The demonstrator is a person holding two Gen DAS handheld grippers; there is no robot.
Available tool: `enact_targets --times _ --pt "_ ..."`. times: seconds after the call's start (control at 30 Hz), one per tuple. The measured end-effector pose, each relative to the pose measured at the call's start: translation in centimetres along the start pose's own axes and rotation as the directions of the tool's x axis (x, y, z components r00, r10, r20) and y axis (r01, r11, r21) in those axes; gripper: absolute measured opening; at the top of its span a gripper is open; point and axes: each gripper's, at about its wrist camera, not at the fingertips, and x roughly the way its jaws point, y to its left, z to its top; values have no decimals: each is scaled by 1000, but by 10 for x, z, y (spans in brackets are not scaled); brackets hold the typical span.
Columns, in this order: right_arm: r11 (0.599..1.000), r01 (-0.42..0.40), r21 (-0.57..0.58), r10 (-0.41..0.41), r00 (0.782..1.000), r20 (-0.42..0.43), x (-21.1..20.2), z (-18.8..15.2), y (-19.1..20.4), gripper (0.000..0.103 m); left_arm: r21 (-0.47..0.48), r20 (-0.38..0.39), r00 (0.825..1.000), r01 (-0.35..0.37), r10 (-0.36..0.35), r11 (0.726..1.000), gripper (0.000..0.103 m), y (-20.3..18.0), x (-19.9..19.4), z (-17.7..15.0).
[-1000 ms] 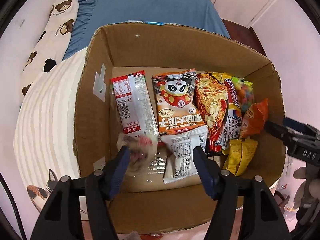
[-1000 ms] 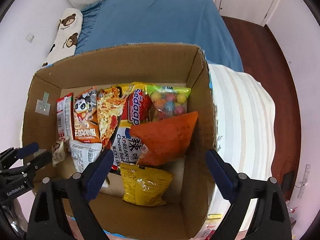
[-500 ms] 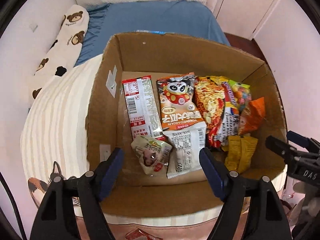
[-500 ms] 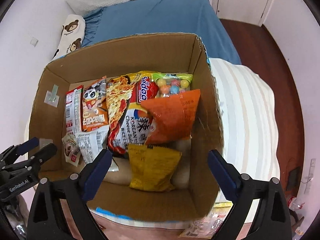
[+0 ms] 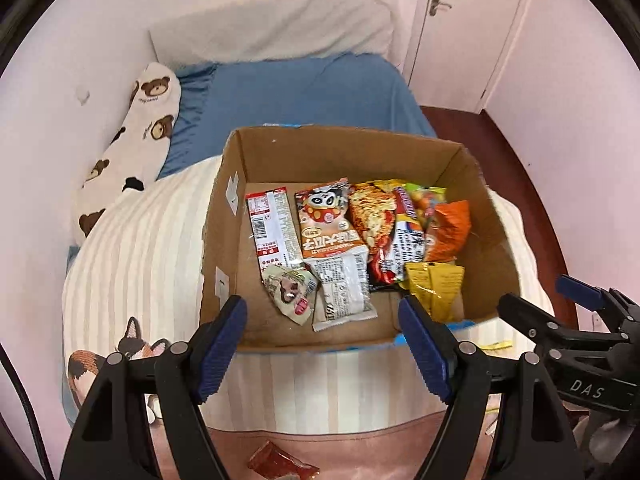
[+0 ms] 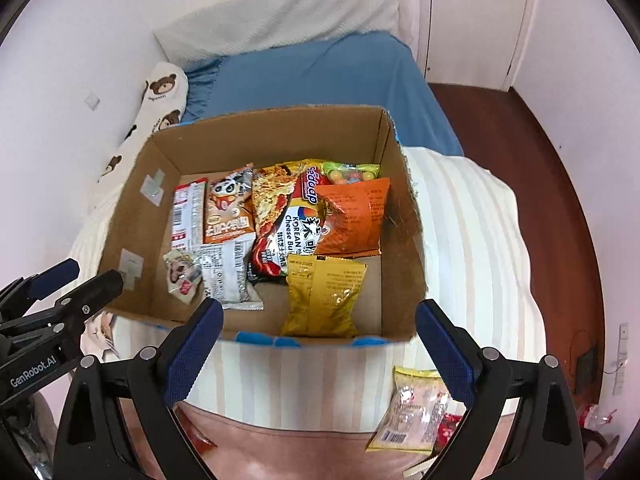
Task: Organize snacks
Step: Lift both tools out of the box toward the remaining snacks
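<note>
Both grippers are held above the near edge of the open brown cardboard box [image 5: 472, 184], pointing steeply down at it. Nothing is carried: the left gripper [image 5: 322, 344] has its blue-padded jaws spread moderately wide with only air between them, after just having been opening, and the right gripper [image 6: 318, 344] stands wide open and likewise empty.

Inside the box the snacks are laid in a rough row: a red-and-white flat packet [image 5: 274, 226] at the left, an orange panda-printed bag [image 5: 328, 220] beside it, a red-and-yellow noodle packet [image 6: 288, 224] in the middle, an orange crinkled bag [image 6: 354, 216] at the right, and a yellow foil pouch [image 6: 324, 296] near the front wall. A small pale wrapped snack with a red corner [image 5: 292, 290] lies loose at the front left, overlapping the foot of the red-and-white packet.

The step in hand appears to be fetching another item. Outside the box, a clear-and-yellow packet [image 6: 412, 412] is seen on the striped cream bedding [image 6: 472, 240] by the right gripper, and a small red wrapper [image 5: 280, 464] lies below the left one. To do this well, one loose packet should be approached squarely, taken by a flat edge instead of its puffed middle, and set into the bare front floor of the box, so that the existing row is not disturbed.
</note>
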Motion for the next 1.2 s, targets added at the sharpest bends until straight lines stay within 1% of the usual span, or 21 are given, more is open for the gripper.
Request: enact_targets --times 0.23,0.37,0.47,0.53,0.6,0.67,0.73,0.77,0.8,0.83,0.87,0.9,0.97,1.0,1.07,1.13,1.17,1.2 --pt "1000 -30 4 29 997 71 -37 -23 4 99 1 32 999 44 -44 999 77 -6 -28 -21" --pt "995 -86 45 80 991 108 -60 -44 -4 99 -4 62 995 74 -74 997 77 -9 -44 -38" --pt "985 -127 115 111 985 131 -69 -67 -24 99 10 60 991 121 -121 993 96 -16 -47 -60" --pt "976 -125 180 101 986 133 -70 -86 -44 99 14 36 989 145 -145 989 97 -24 -41 -77" --pt "956 -129 263 103 988 111 -63 -106 -71 99 13 10 990 141 -142 990 97 -31 -30 -91" --pt "932 -113 345 96 993 66 -50 -125 -99 99 1 -24 991 134 -133 991 97 -35 -18 -102" --pt "909 -110 401 111 994 22 -35 -143 -123 99 -23 -65 989 134 -135 991 97 -40 -2 -115" --pt "906 -109 410 117 993 4 -28 -148 -130 98 -33 -83 989 121 -124 992 97 -41 6 -121" --pt "906 -96 412 113 993 -17 -20 -152 -137 96 -42 -105 990 95 -99 995 97 -43 16 -128" --pt "910 -88 404 114 993 -41 -11 -155 -141 82 -47 -117 990 75 -80 996 97 -45 23 -133" --pt "917 -81 390 122 989 -80 2 -158 -144 77 -54 -131 990 49 -56 997 97 -46 30 -139" --pt "919 -76 386 126 986 -106 14 -158 -147 75 -65 -154 988 18 -28 998 97 -46 39 -146" --pt "927 -82 367 142 980 -141 37 -157 -148 75 -98 -198 980 -15 -4 995 97 -43 53 -157" --pt "932 -77 355 141 977 -157 48 -155 -148 75 -123 -234 972 -48 18 991 97 -40 62 -165" --pt "945 -72 319 141 970 -198 71 -150 -146 75 -160 -277 960 -75 28 984 97 -33 73 -175" --pt "956 -58 289 132 961 -244 95 -145 -144 77 -219 -325 945 -120 44 968 97 -21 82 -186" --pt "960 -52 274 130 952 -277 109 -142 -143 78 -241 -340 940 -130 42 962 97 -15 85 -190" --pt "965 -31 260 113 946 -303 120 -141 -142 78 -284 -362 932 -148 37 947 97 -5 88 -196"
